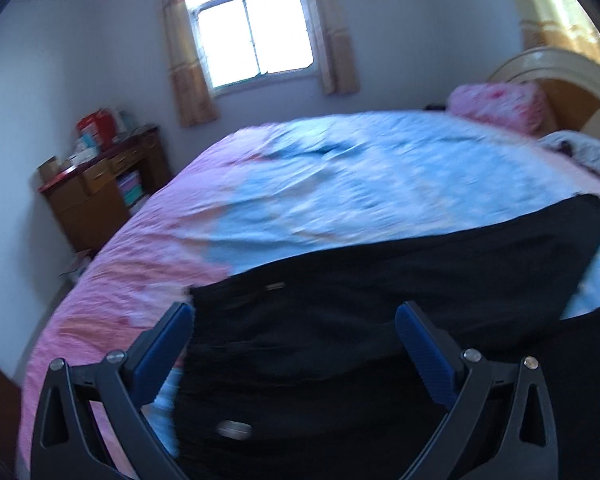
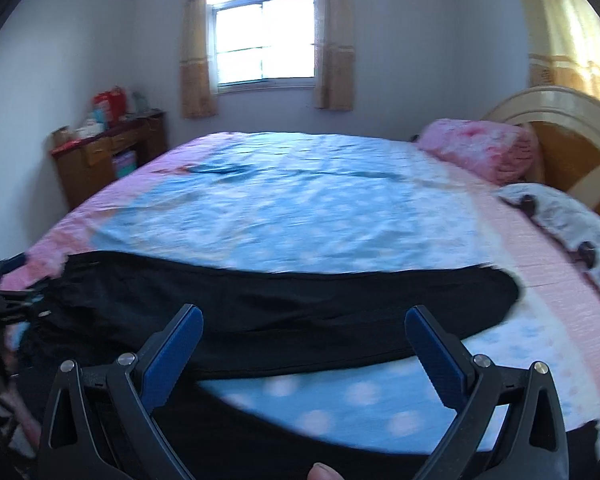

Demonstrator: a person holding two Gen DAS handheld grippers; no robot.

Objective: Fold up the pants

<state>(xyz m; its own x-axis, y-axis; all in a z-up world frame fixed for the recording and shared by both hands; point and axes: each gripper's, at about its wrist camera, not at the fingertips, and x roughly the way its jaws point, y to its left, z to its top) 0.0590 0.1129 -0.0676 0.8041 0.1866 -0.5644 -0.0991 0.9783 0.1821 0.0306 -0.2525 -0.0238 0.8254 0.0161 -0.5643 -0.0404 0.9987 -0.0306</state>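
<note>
Black pants (image 1: 380, 288) lie spread across the near part of the bed, one leg reaching to the right. My left gripper (image 1: 296, 316) is open and empty, just above the waist end of the pants. In the right wrist view the pants (image 2: 280, 308) lie as a long dark band across the bed, with a second dark part hanging over the near edge. My right gripper (image 2: 304, 320) is open and empty, hovering over the middle of the leg. The left gripper (image 2: 4, 284) shows at the far left edge, blurred.
The bed has a pink and blue cover (image 2: 300, 200). A pink folded blanket (image 2: 480, 148) and a grey pillow (image 2: 560, 216) lie by the wooden headboard (image 2: 572, 136) at the right. A cluttered wooden desk (image 1: 100, 184) stands at the left wall under a window (image 1: 252, 32).
</note>
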